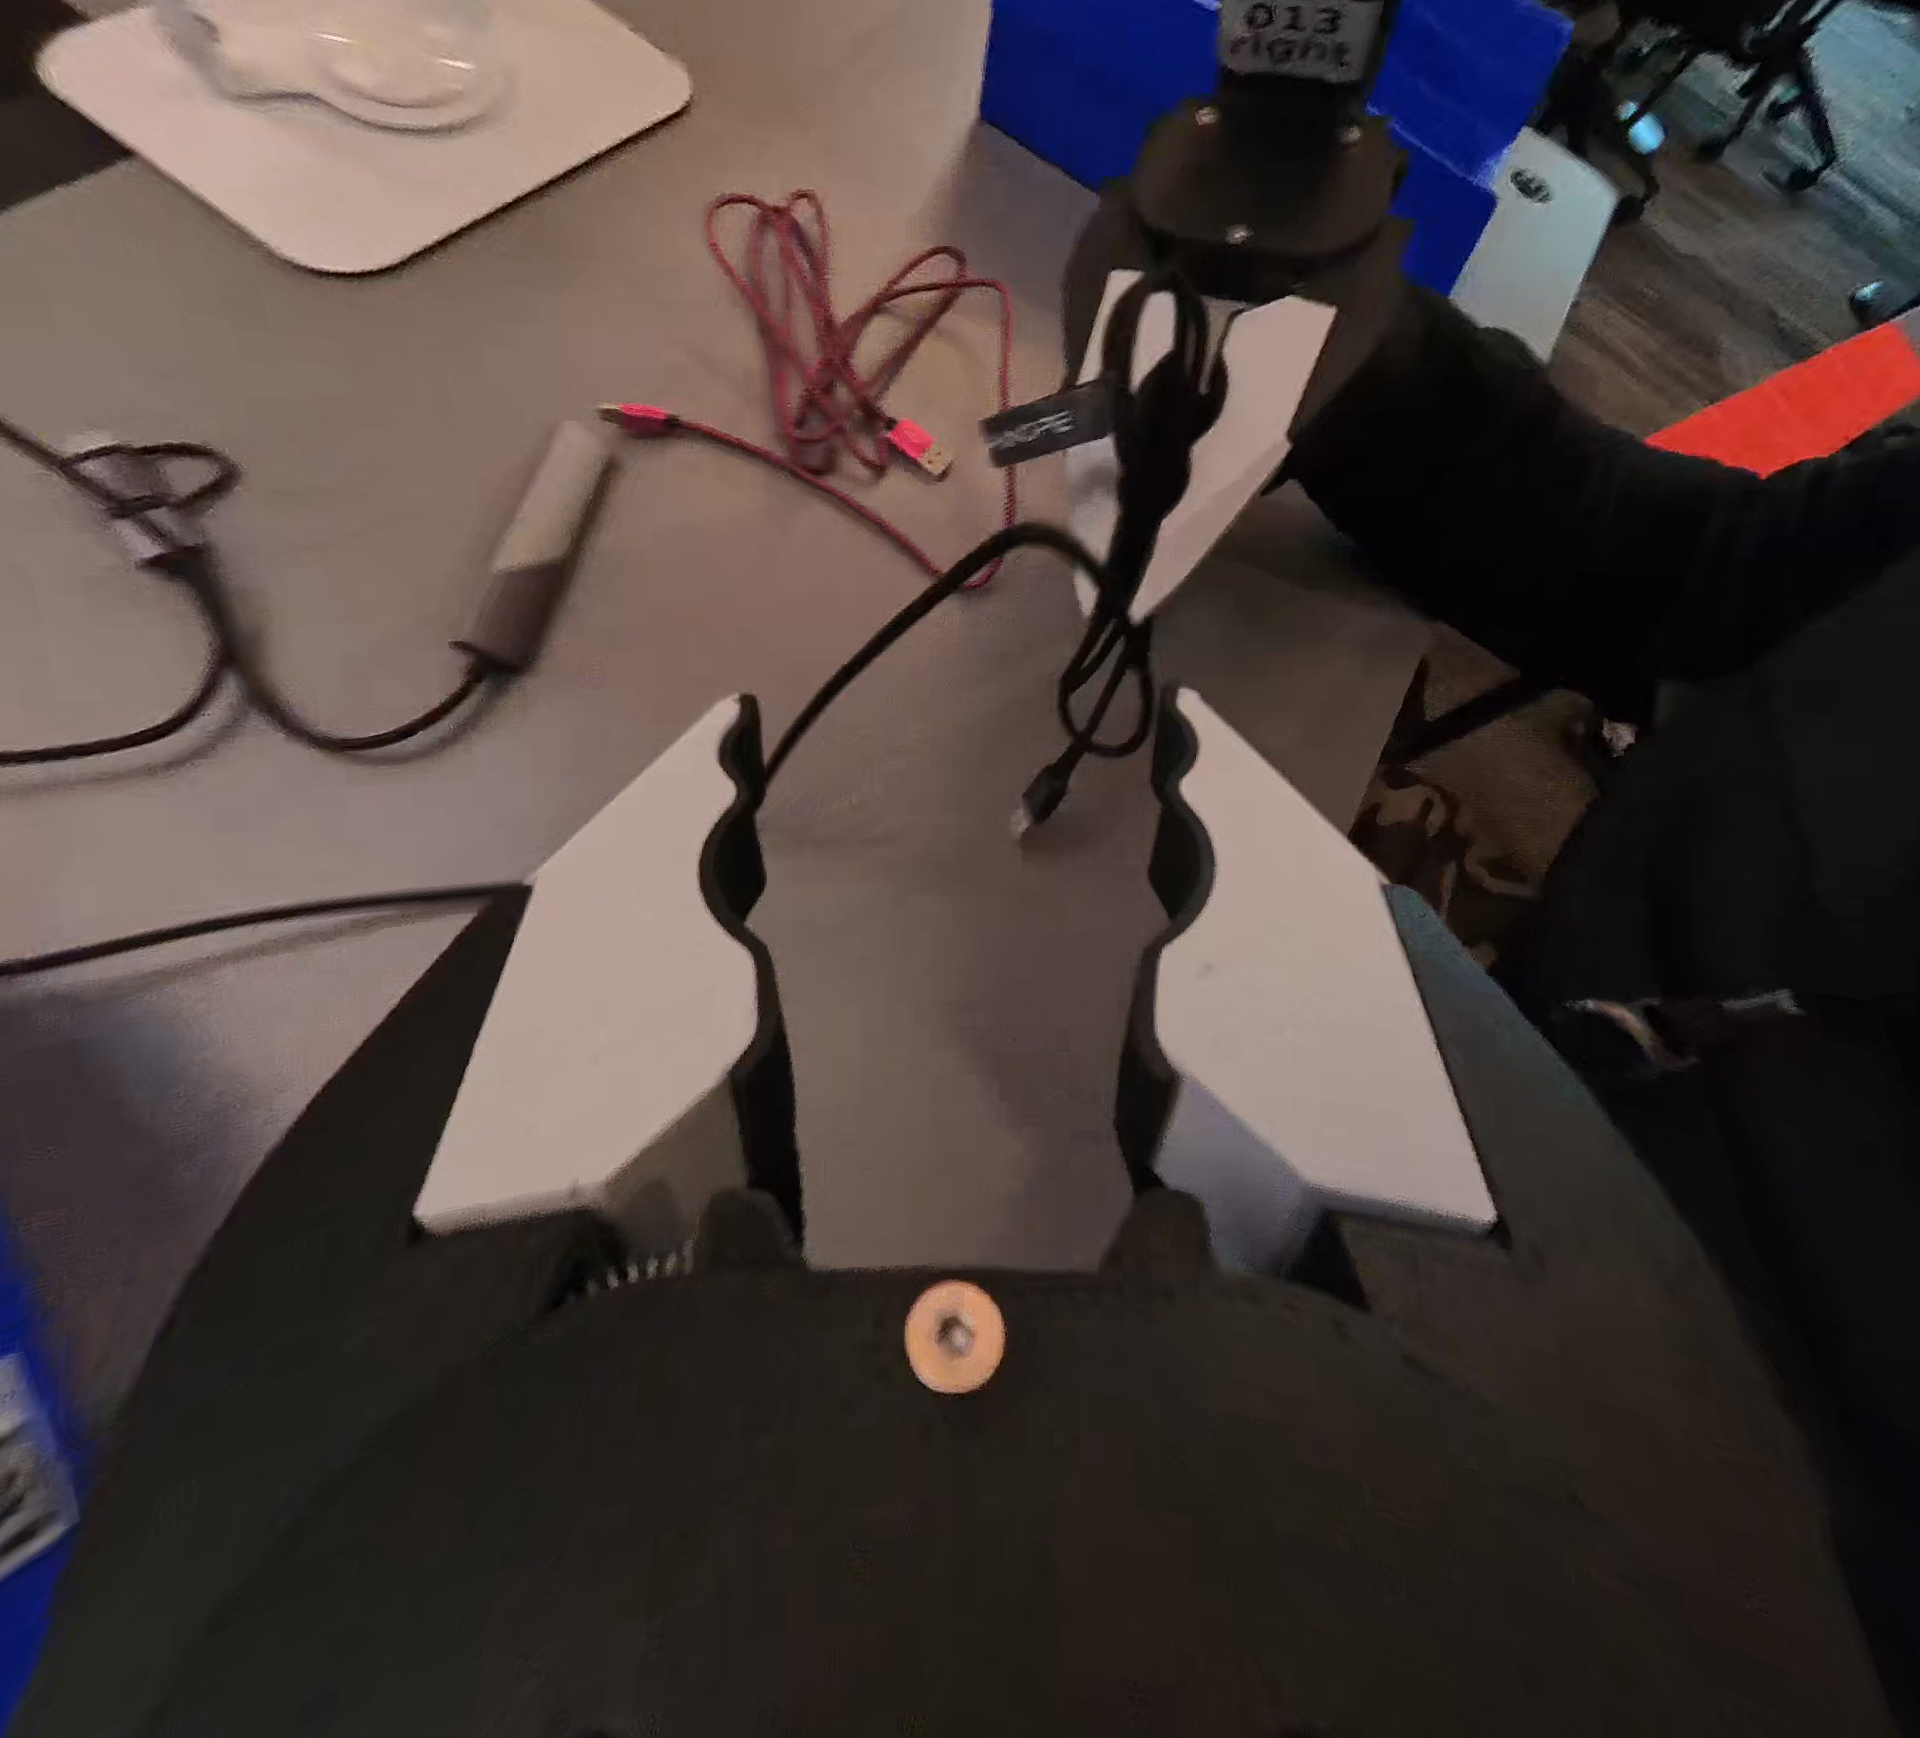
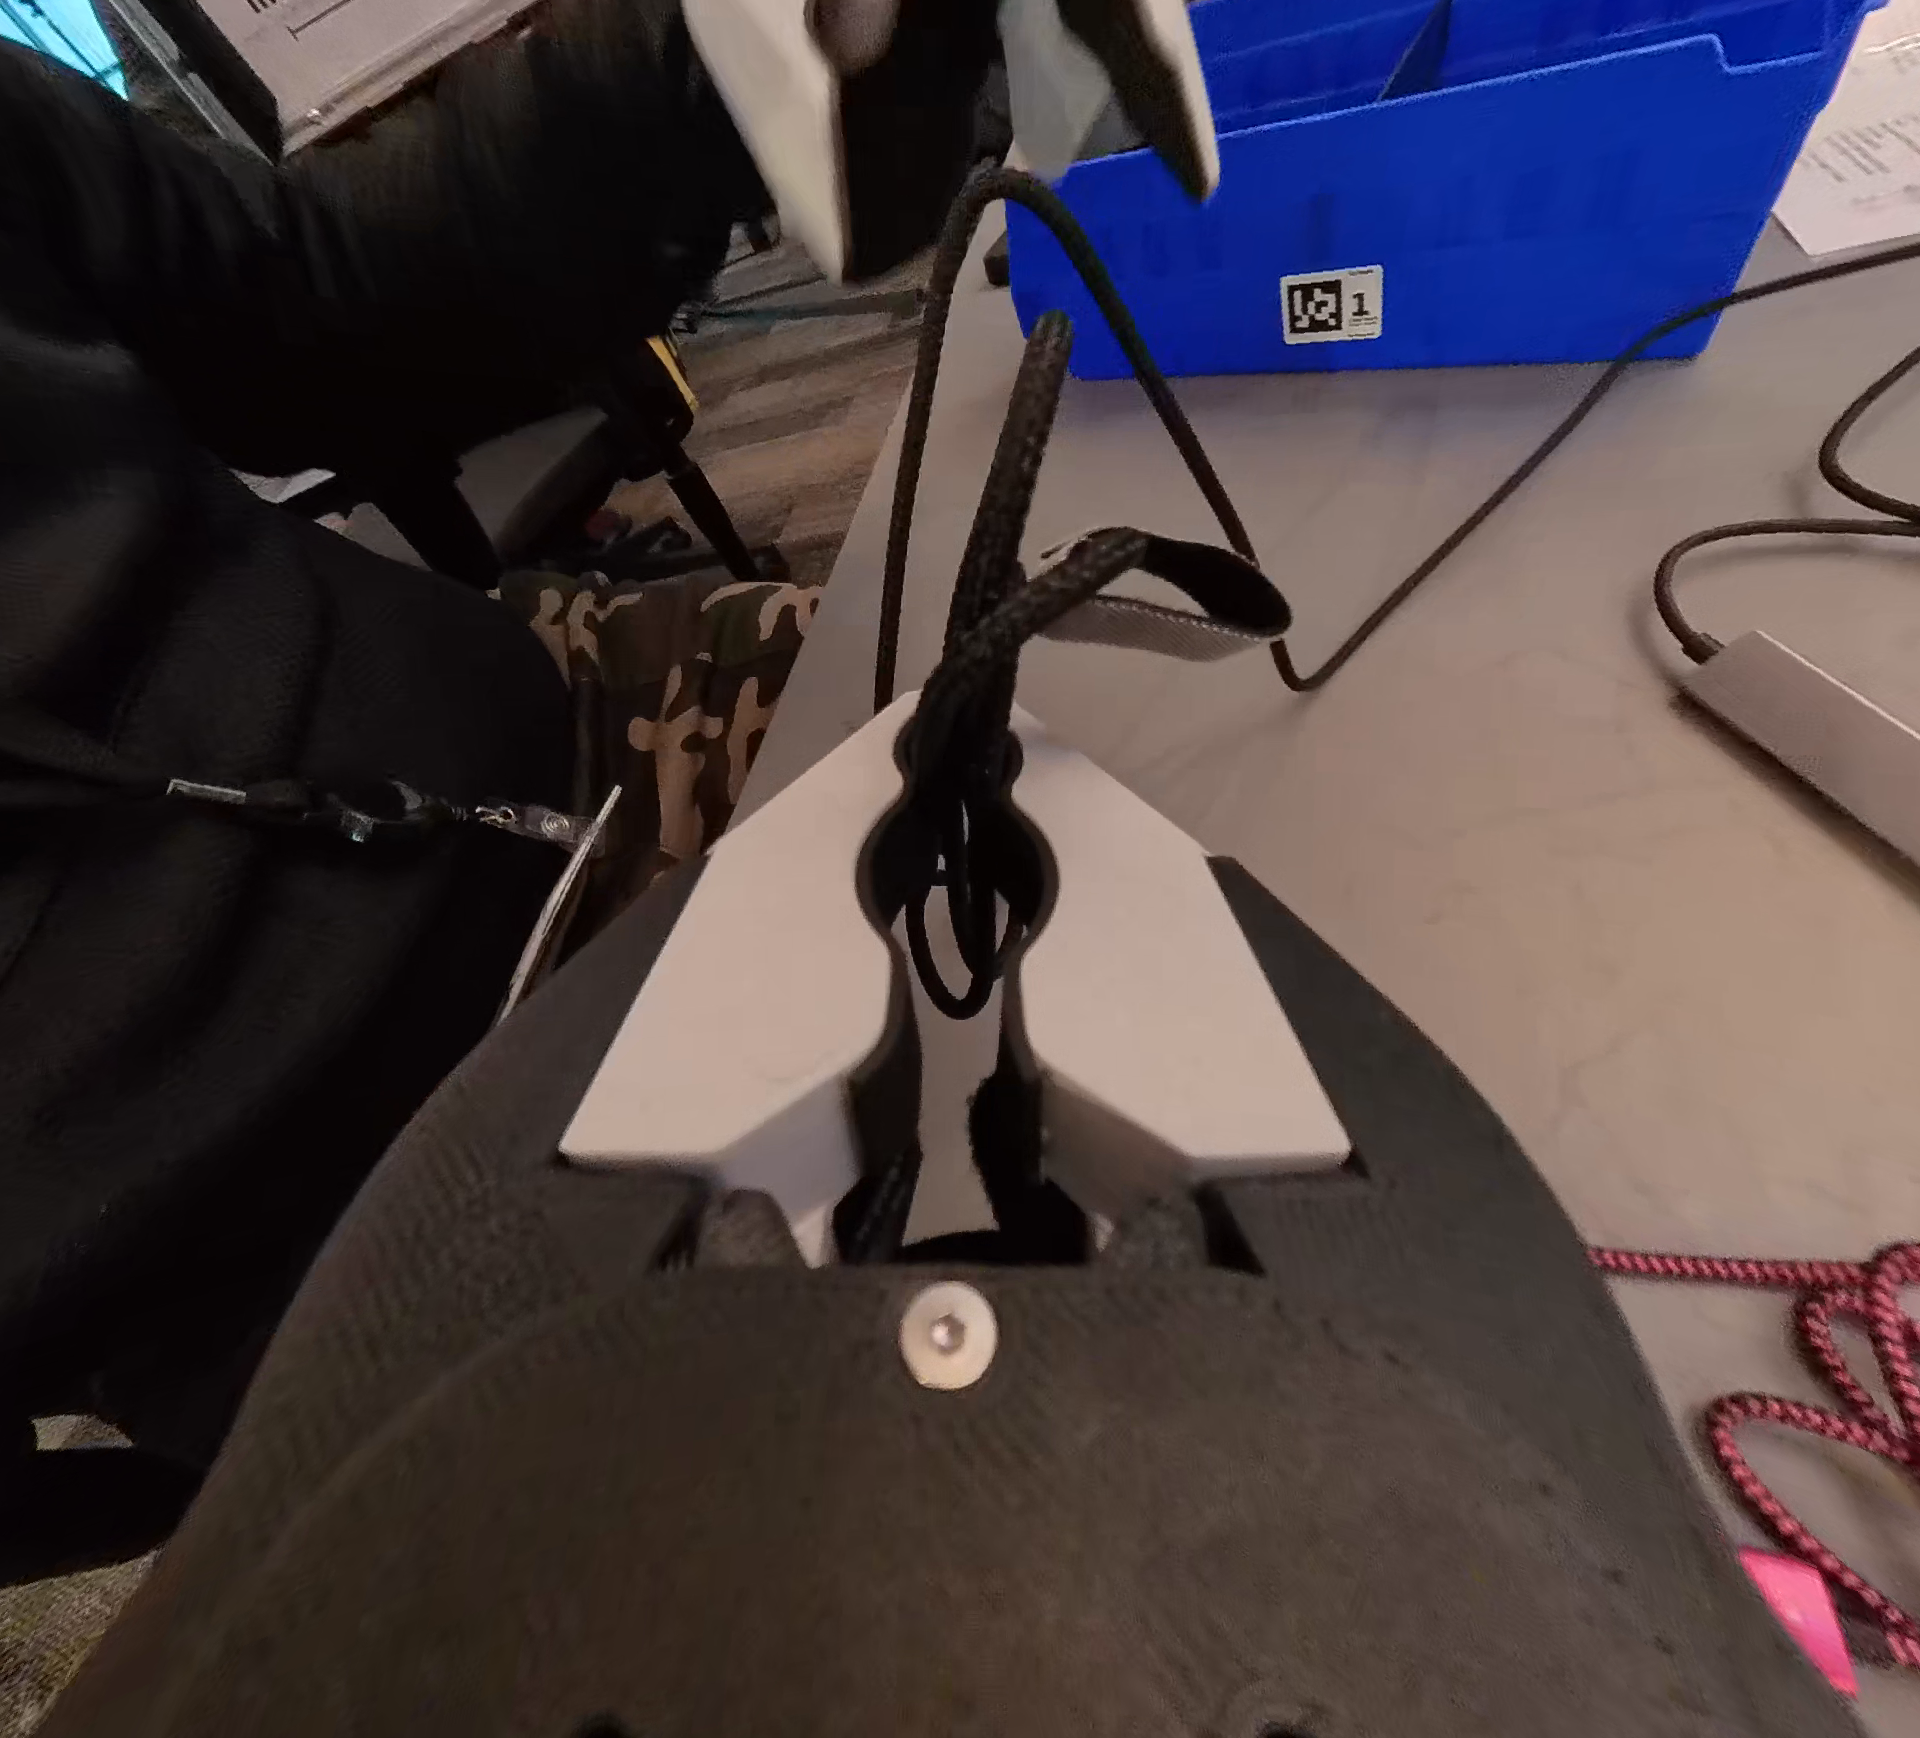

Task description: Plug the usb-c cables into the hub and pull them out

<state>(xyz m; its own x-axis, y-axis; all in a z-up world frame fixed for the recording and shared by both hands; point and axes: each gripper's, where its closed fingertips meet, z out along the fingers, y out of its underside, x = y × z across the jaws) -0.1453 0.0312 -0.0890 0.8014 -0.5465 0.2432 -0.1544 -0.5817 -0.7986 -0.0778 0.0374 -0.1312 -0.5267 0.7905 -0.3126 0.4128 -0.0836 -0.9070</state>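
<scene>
My right gripper [image 2: 958, 720] is shut on a bundled black braided USB-C cable [image 2: 1003, 483] and holds it above the table. It also shows in the left wrist view [image 1: 1164, 545], with the cable's loops [image 1: 1117, 649] hanging down and a connector [image 1: 1042, 803] dangling free. My left gripper [image 1: 954, 743] is open. The connector hangs between its fingertips, and one strand runs against its left finger [image 1: 665, 867]. The grey hub [image 1: 540, 535] lies on the table to the left, and also shows in the right wrist view [image 2: 1808, 732], with its own black lead attached.
A red braided cable [image 1: 852, 338] lies coiled beyond the hub. A blue bin [image 1: 1122, 26] stands at the back right, a white lamp base [image 1: 364, 99] at the back left. The table edge [image 2: 862, 483] and a person's dark sleeve [image 1: 1558, 525] are on the right. Some 9 cm of space lies between my two pairs of fingers. From either gripper's tips it is about 20 cm to the grey hub [image 1: 540, 535].
</scene>
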